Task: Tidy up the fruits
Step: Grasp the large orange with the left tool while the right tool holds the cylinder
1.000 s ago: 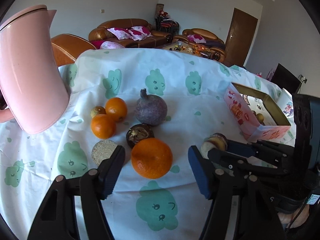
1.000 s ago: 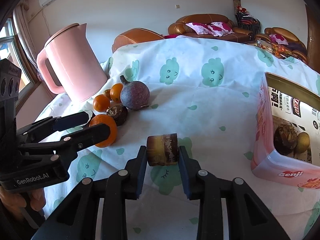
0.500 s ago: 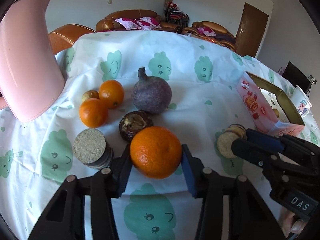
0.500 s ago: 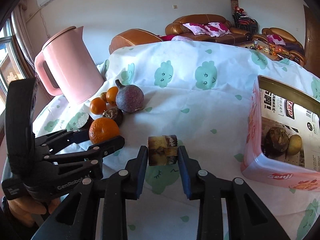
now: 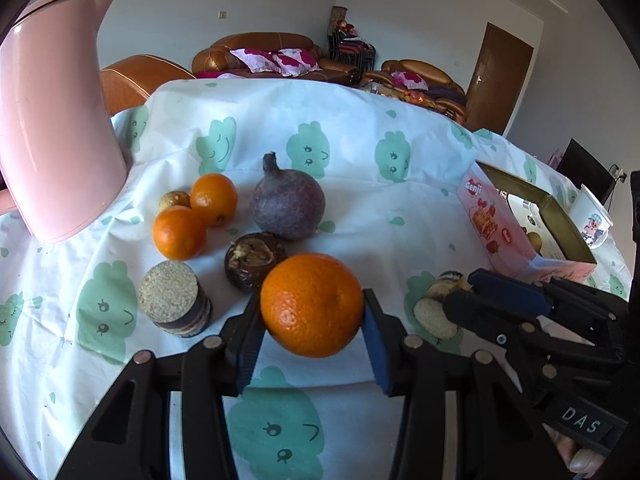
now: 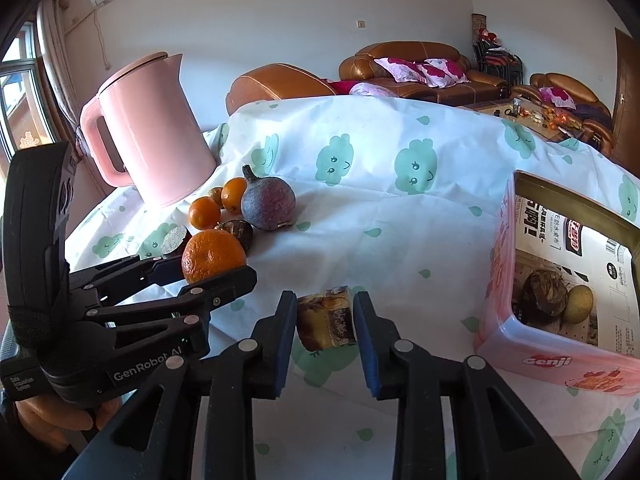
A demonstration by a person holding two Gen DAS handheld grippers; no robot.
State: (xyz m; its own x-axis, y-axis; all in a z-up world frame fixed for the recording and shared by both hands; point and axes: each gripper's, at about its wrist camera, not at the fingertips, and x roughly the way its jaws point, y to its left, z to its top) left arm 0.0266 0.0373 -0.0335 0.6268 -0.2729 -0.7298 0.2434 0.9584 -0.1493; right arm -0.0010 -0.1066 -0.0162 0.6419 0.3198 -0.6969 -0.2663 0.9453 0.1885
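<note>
My left gripper (image 5: 312, 320) is shut on a large orange (image 5: 312, 304) and holds it just above the cloth; it also shows in the right wrist view (image 6: 214, 256). My right gripper (image 6: 325, 322) is shut on a short brown sugarcane piece (image 6: 326, 322), seen from the left wrist too (image 5: 436, 308). On the cloth lie two small oranges (image 5: 180, 232), a purple fruit (image 5: 288, 204), a dark water chestnut (image 5: 254, 258) and another sugarcane piece (image 5: 176, 304). The pink box (image 6: 560, 352) at right holds a chestnut and a yellow fruit.
A tall pink kettle (image 5: 52, 128) stands at the left, behind the fruit. A small yellow-green fruit (image 5: 174, 200) sits by the oranges. A paper cup (image 5: 592, 216) stands beyond the box. The table drops away behind the cloud-print cloth (image 6: 400, 216).
My left gripper moved forward and shut on the large orange, then lifted it slightly. My right gripper kept hold of the sugarcane piece and shifted little.
</note>
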